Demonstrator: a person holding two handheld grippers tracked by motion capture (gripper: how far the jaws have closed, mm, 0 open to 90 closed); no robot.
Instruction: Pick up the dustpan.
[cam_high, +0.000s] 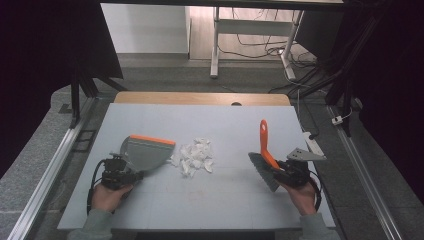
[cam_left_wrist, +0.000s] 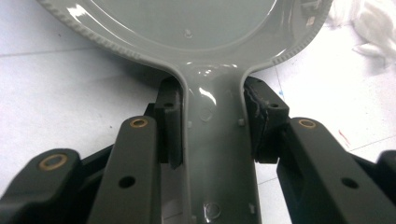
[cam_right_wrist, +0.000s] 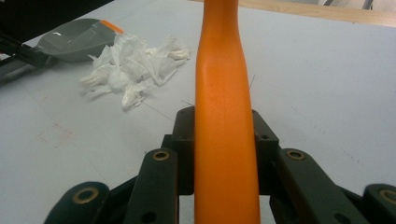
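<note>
1. High view: the left claw sat at the near left of the counter, clamped on the handle of a grey dustpan. The pan's orange lip faced away from the person, its right corner just beside a heap of white paper scraps. The right claw, near right, gripped an orange-handled brush, handle up, grey bristles low, well apart from the scraps.
2. Left gripper view: both pads pressed the dustpan handle; the pan spread out ahead, scraps at top right.
3. Right gripper view: jaws closed on the brush handle, which rose between them; scraps and dustpan lay far left.
</note>
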